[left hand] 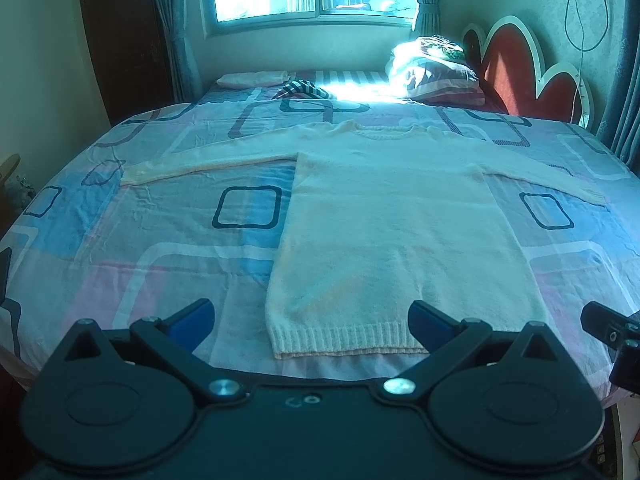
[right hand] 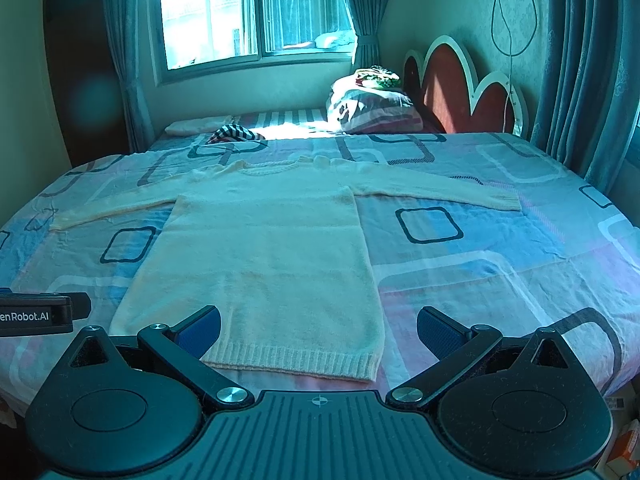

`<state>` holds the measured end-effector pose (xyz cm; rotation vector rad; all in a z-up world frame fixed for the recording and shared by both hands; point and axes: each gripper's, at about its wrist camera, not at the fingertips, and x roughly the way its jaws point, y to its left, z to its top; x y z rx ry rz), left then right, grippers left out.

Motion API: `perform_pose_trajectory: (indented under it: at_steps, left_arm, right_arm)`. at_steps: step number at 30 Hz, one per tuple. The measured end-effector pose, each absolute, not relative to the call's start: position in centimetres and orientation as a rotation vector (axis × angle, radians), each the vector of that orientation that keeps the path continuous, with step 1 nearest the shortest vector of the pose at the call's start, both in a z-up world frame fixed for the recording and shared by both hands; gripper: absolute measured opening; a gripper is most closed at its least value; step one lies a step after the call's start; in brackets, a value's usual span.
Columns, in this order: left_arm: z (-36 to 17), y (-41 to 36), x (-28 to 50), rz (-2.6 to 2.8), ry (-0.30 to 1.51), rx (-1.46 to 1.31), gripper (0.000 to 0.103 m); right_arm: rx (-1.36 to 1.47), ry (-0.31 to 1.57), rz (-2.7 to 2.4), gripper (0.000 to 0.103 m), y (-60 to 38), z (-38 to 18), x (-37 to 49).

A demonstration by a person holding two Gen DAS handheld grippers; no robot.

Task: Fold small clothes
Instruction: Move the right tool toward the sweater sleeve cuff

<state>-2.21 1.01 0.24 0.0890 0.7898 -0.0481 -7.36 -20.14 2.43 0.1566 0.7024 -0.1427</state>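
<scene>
left wrist view: cream sweater (left hand: 392, 216) lies flat on the bed (left hand: 168, 240), sleeves spread; left gripper (left hand: 312, 320) and right gripper (right hand: 319, 330) both gape wide at its hem, holding nothing.

**Black grippers, blue pads**

The left gripper (left hand: 311, 316) has black linkage arms, round black housings, silver screws and blue finger pads (left hand: 196, 316). The right gripper (right hand: 319, 326) matches, with a ribbed base and crosshair mark.

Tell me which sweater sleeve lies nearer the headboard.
The sweater's right-hand sleeve, stretched toward the red headboard; the other sleeve points toward the dark doorway side.
</scene>
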Motion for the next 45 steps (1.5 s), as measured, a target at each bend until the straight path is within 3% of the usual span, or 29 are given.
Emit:
perform_pose_trajectory:
  at_steps: [16, 35, 45]
  left_arm:
    - [-1.4, 0.1, 4.1, -0.075, 0.819, 0.113, 0.102]
    - [-5.6, -0.1, 20.7, -0.207, 0.855, 0.106, 0.102]
    - [-7.5, -3.3, 26.9, -0.183, 0.871, 0.082, 0.101]
  right_arm:
    - [0.163, 0.715, -0.222, 0.103, -22.2, 1.0, -2.6]
    - [0.217, 0.713, -0.424, 0.103, -25.6, -1.6, 11.1]
    - [0.248, 0.715, -0.453, 0.103, -32.3, -3.8, 16.6]
